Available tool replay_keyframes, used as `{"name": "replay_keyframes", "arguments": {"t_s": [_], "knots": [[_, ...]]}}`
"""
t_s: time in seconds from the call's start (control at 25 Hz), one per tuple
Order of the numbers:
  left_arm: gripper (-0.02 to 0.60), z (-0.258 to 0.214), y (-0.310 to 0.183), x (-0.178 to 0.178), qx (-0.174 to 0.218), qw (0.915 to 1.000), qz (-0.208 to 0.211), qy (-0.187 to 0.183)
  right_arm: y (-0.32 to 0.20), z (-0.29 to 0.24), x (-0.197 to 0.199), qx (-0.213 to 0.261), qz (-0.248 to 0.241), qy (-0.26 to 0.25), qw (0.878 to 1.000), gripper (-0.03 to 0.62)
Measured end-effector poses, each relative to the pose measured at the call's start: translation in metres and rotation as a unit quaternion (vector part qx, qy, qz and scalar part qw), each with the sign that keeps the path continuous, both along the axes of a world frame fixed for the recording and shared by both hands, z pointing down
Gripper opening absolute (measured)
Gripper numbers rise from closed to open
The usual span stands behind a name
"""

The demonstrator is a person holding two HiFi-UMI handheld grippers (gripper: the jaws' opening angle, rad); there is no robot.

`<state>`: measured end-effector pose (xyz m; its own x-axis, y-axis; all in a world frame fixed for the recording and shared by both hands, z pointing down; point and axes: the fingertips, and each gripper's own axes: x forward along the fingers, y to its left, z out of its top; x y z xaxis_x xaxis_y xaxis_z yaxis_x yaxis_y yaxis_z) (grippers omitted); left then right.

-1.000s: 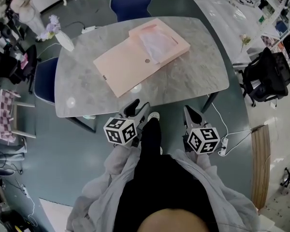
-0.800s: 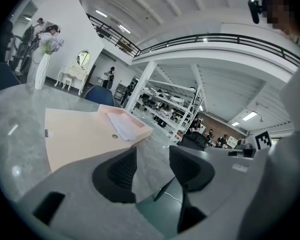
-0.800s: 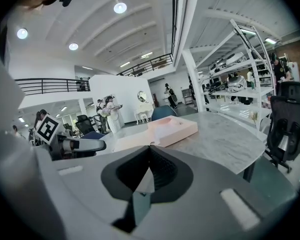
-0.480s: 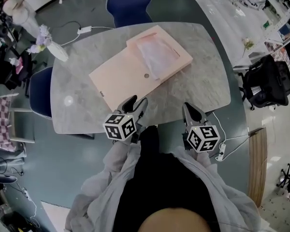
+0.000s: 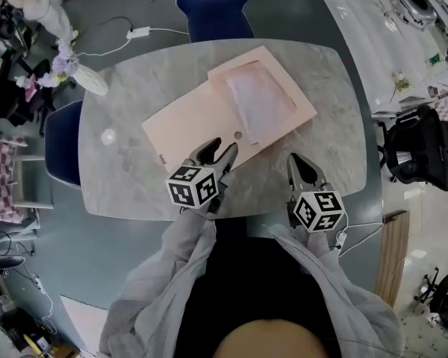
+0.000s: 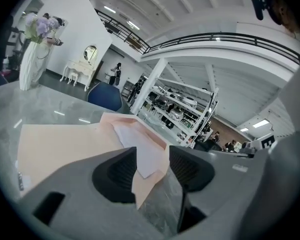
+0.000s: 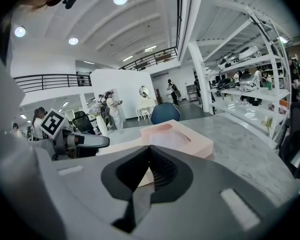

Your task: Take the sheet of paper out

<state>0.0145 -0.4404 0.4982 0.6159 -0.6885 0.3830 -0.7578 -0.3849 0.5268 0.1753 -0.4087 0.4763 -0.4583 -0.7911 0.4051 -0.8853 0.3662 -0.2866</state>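
Paper (image 5: 261, 99) lies white & flat in the tray half of an open pink box (image 5: 187, 129), toward the table's far right corner.

Table (image 5: 134, 192): grey marble, rounded corners, takes up most of the head view. Blue chair (image 5: 213, 6) tucked at its far edge, 2nd blue chair (image 5: 63, 144) at the left edge.

Box sits diagonal across the table's middle, lid folded out flat on the left w/ its near corner close to the near edge.

L gripper (image 5: 218, 149) hangs over the lid's near corner, fingers apart, nothing clamped; in the left gripper view the box corner & paper (image 6: 140, 149) show thru the gap, no pad on them.

R gripper (image 5: 299, 162) is over the near edge, right of the box & clear of it, fingers together, nothing betw. them; the right gripper view has the box (image 7: 190, 139) ahead.

Vase (image 5: 89, 80) w/ pale flowers at the far left corner.
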Motion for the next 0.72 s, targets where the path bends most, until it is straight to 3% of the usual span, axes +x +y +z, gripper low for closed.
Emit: {"name": "replay_keyframes", "arguments": {"t_s": [0.32, 0.72], "knots": [[0.195, 0.025, -0.065, 0.006, -0.02, 0.9997, -0.014, -0.004, -0.055, 0.017, -0.004, -0.013, 0.002, 0.005, 1.0, 0.009], [0.195, 0.069, -0.146, 0.013, -0.064, 0.995, -0.073, -0.024, -0.093, 0.031, -0.003, -0.031, 0.013, -0.01, 0.999, 0.008]]}}
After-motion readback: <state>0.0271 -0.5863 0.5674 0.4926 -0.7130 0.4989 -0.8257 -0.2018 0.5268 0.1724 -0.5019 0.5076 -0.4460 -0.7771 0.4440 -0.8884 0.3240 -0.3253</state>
